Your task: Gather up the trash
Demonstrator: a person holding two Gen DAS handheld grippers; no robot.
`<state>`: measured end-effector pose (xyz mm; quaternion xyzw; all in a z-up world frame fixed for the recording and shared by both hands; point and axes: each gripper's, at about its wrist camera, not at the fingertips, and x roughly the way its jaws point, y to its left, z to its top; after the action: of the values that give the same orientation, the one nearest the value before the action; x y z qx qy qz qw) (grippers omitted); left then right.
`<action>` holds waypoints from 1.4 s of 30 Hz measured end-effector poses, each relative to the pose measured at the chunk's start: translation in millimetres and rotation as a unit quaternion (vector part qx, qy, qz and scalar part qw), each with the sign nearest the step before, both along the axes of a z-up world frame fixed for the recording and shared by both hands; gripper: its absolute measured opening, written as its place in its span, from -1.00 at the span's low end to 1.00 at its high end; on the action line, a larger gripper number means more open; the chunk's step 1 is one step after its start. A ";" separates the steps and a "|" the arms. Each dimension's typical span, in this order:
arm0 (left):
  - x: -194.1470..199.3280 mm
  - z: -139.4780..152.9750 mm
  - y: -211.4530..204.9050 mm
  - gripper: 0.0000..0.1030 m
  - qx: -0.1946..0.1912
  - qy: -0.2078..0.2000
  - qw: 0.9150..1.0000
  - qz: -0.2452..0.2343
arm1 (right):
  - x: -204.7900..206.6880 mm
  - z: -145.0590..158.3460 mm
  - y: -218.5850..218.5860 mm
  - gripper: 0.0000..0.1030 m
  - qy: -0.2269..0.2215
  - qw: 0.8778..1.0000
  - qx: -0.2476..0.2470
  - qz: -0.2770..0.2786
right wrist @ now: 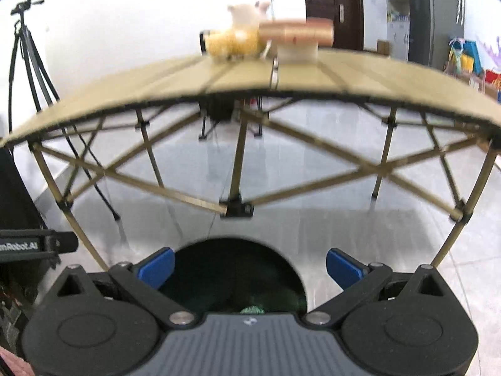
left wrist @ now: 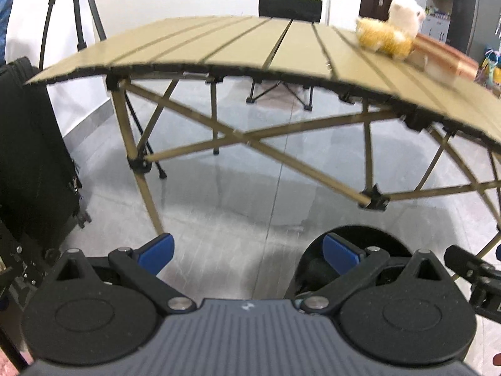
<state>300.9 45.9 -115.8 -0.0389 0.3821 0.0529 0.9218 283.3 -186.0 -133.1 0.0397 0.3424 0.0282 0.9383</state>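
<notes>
A round black bin (right wrist: pixel 235 275) stands on the floor right under my right gripper (right wrist: pixel 250 260), which is open and holds nothing. Something small and green (right wrist: pixel 252 309) shows deep inside the bin. In the left wrist view the same bin (left wrist: pixel 385 241) lies behind the right fingertip of my left gripper (left wrist: pixel 249 250), also open with nothing between its blue pads. Both grippers hang below the top of the tan slatted folding table (left wrist: pixel 219 47). No loose trash shows on the table or the floor.
A yellow-and-white plush toy (left wrist: pixel 391 28) and a brown box-like object (left wrist: pixel 444 56) sit on the table's far right part. A black case (left wrist: pixel 28 156) stands at left, with a tripod (left wrist: pixel 81 6) behind it. A black folding chair (left wrist: pixel 289 7) is beyond the table.
</notes>
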 end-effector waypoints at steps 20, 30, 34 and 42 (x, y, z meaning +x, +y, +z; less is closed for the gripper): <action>21.0 69.3 -37.7 1.00 0.004 -0.085 0.996 -0.028 | 16.1 83.7 -52.4 1.00 -0.156 0.986 -0.010 -0.049; 63.1 87.8 -47.2 1.00 0.003 -0.105 0.994 -0.031 | 67.6 108.1 -55.1 1.00 -0.189 0.981 -0.015 -0.042; 87.5 93.3 -49.9 1.00 0.003 -0.109 0.994 -0.031 | 94.5 111.0 -56.8 1.00 -0.192 0.981 -0.012 -0.039; 130.1 100.2 -53.7 1.00 -0.008 -0.114 0.993 -0.029 | 153.3 113.1 -61.7 1.00 -0.182 0.983 -0.015 -0.037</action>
<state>431.0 -7.8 -15.6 -0.0411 0.2760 0.0184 0.9601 436.6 -247.8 -20.1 0.0324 0.1651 -0.0045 0.9857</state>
